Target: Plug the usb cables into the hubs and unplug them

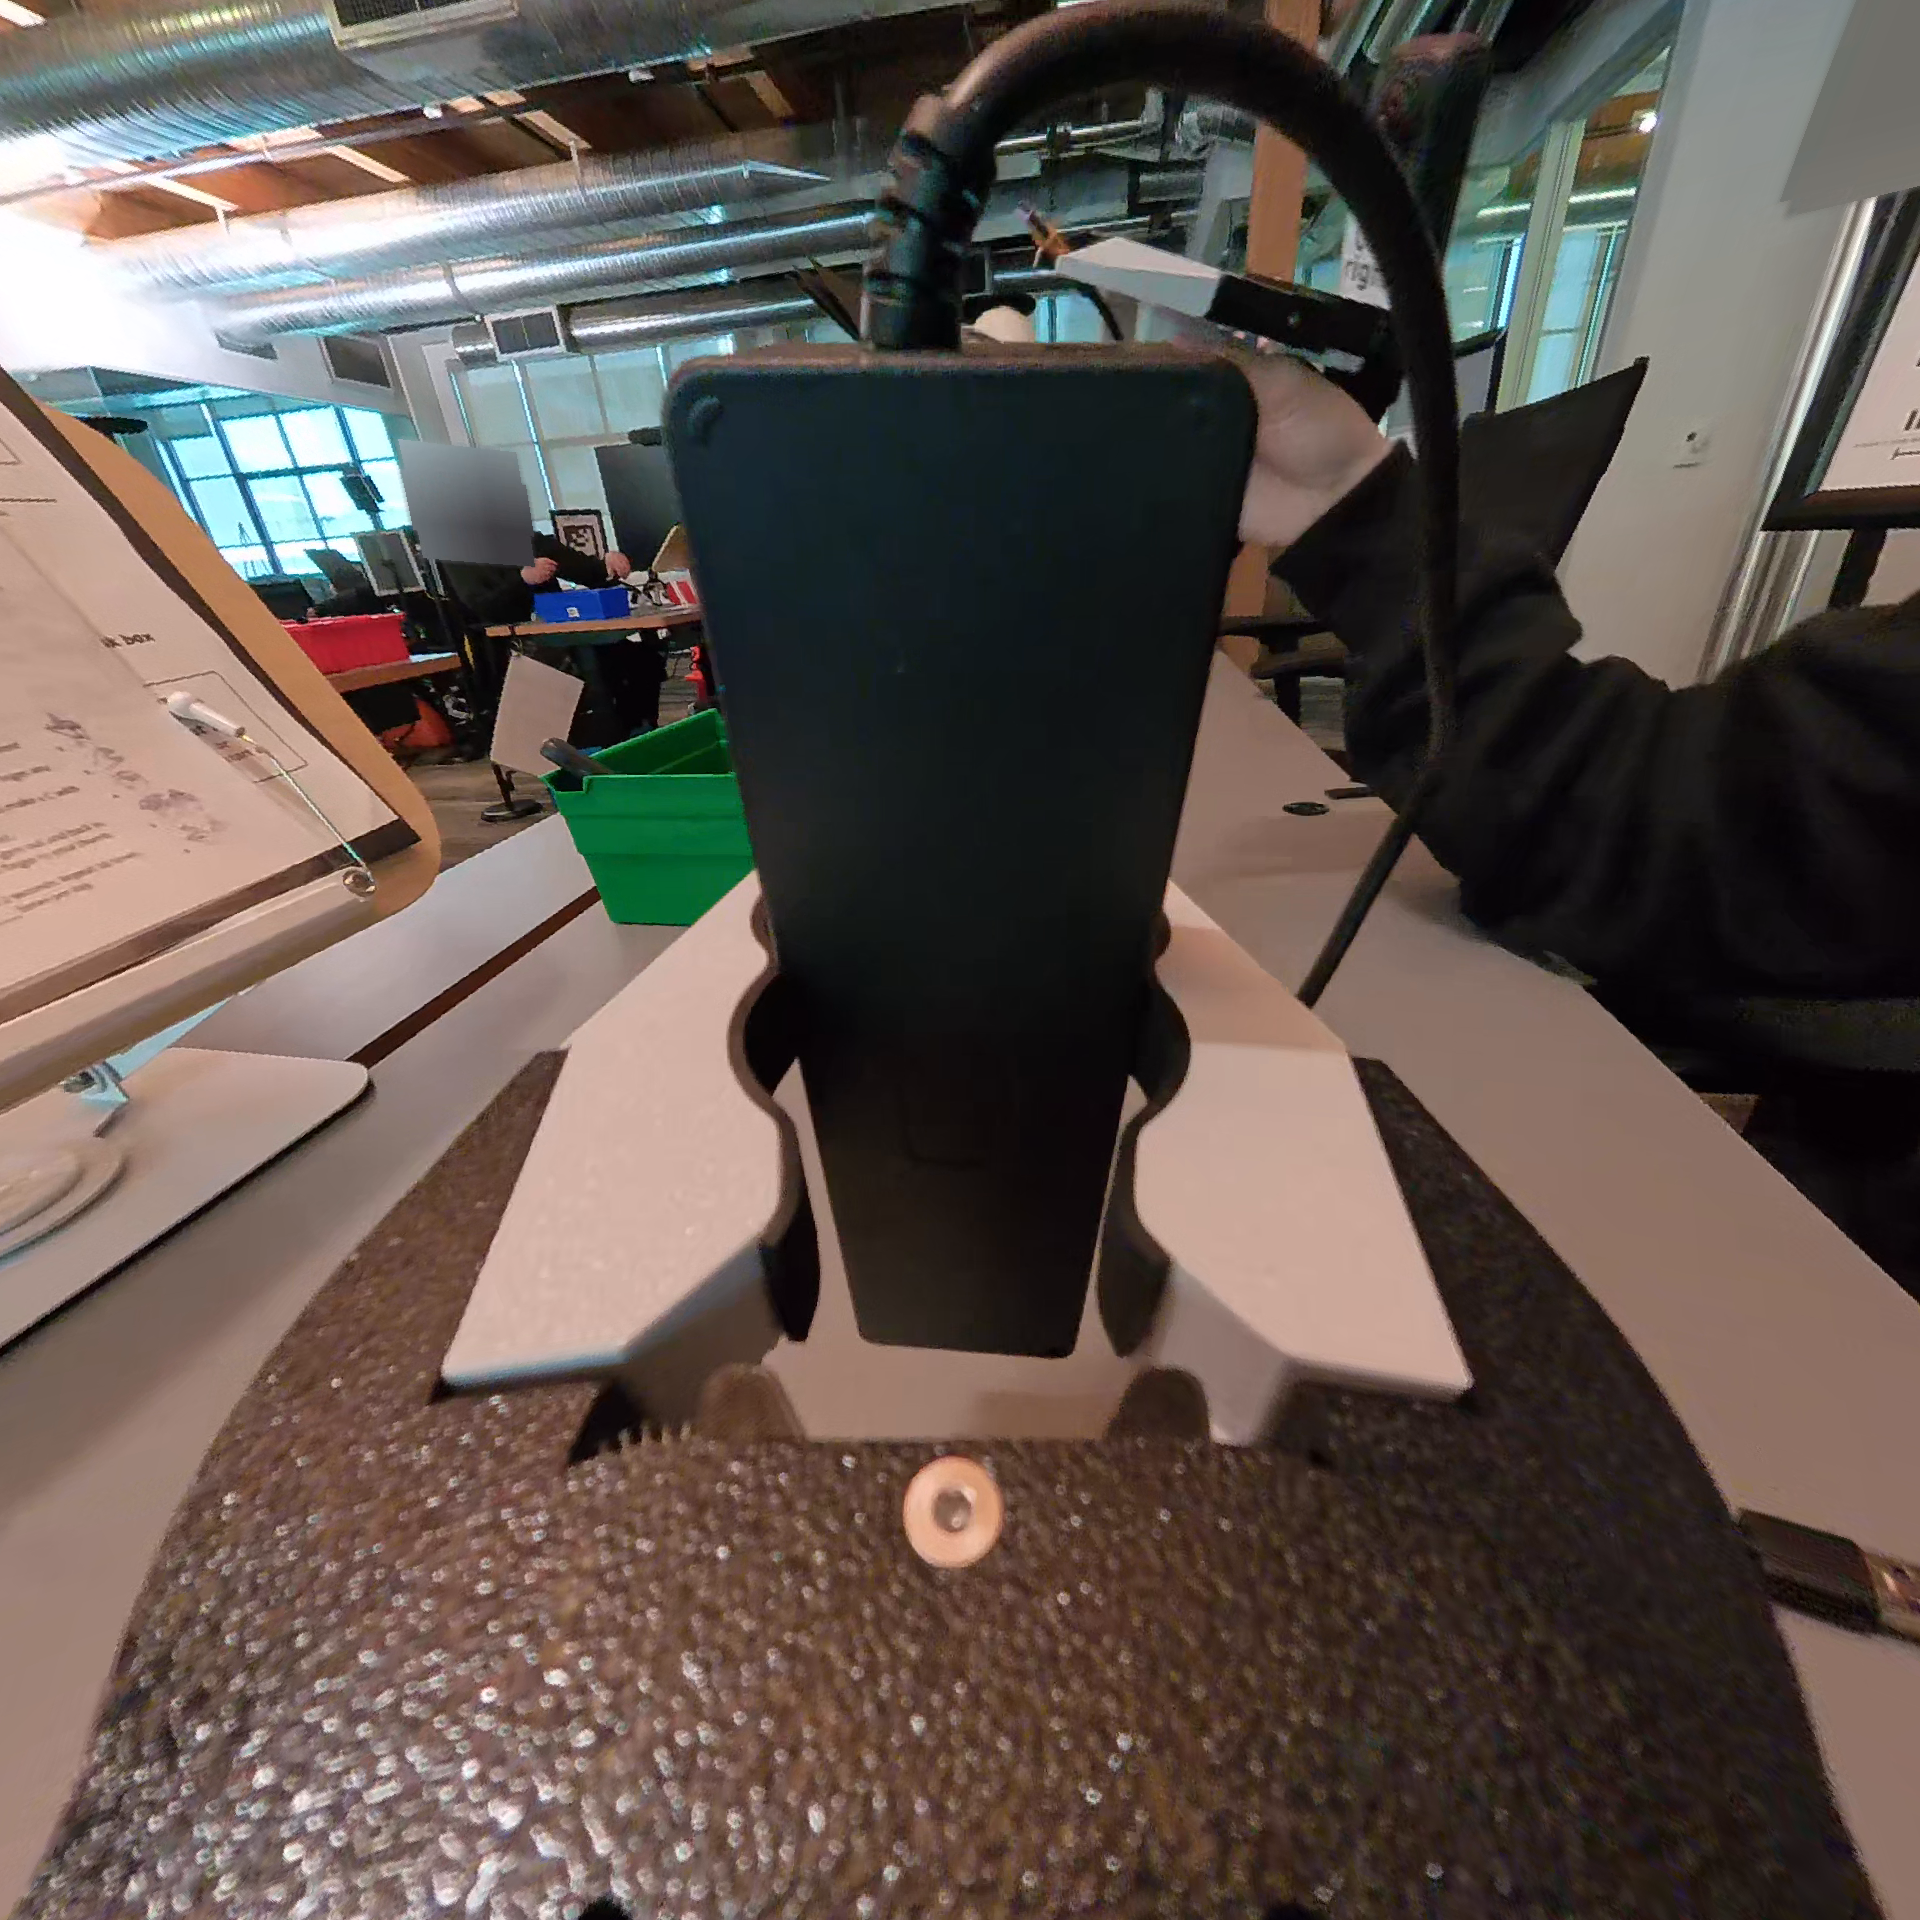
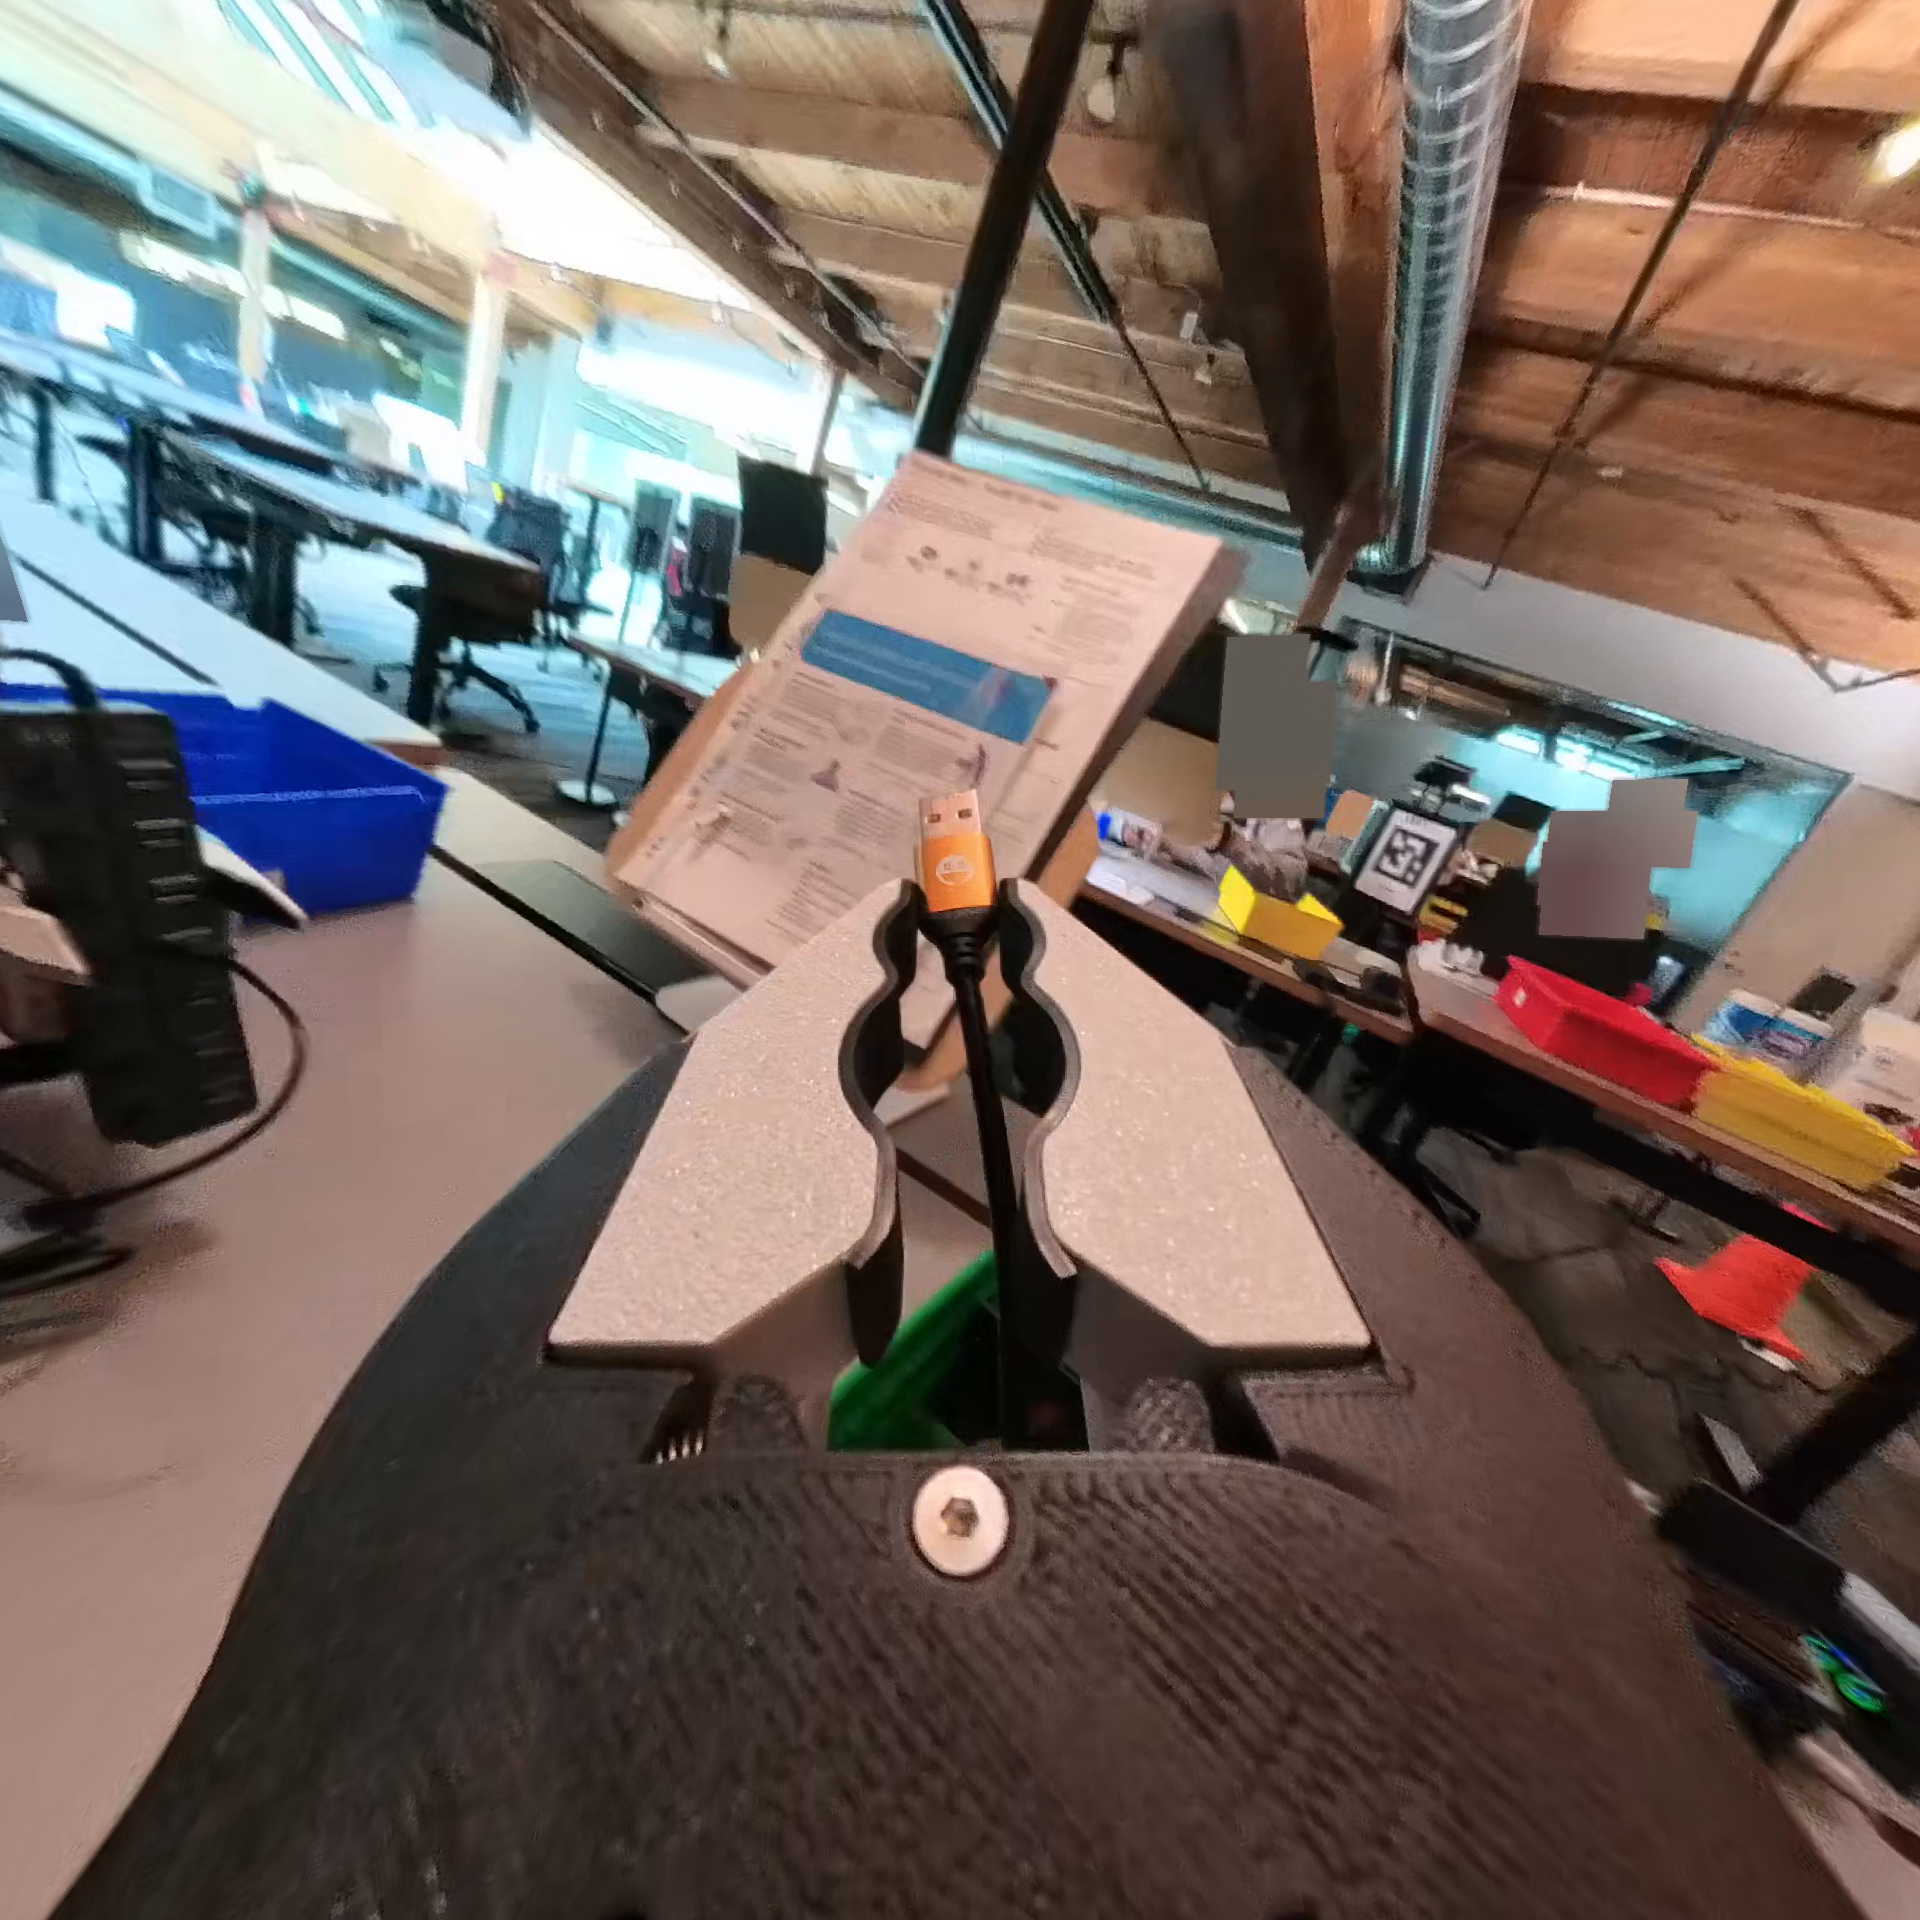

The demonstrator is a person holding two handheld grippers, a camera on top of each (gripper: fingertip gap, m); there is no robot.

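In the left wrist view my left gripper (image 1: 961, 935) is shut on a black USB hub (image 1: 956, 727), held upright with its plain back toward the camera. The hub's thick black cable (image 1: 1392, 312) arcs from its top down to the right. The hub's port side is hidden here. The right gripper (image 1: 1174, 286) shows behind the hub's top right, held by a gloved hand (image 1: 1299, 457). In the right wrist view my right gripper (image 2: 958, 899) is shut on an orange USB plug (image 2: 951, 857), its metal tip pointing up and its black cable (image 2: 987, 1091) running down between the fingers. The hub (image 2: 125, 914) shows at far left, ports visible.
A document stand (image 1: 156, 779) is at the left on the grey table (image 1: 1558, 1195). A green bin (image 1: 665, 821) sits behind the hub, a blue bin (image 2: 301, 800) farther off. Another cable plug (image 1: 1839, 1579) lies at the table's right. Other tables hold red and yellow bins.
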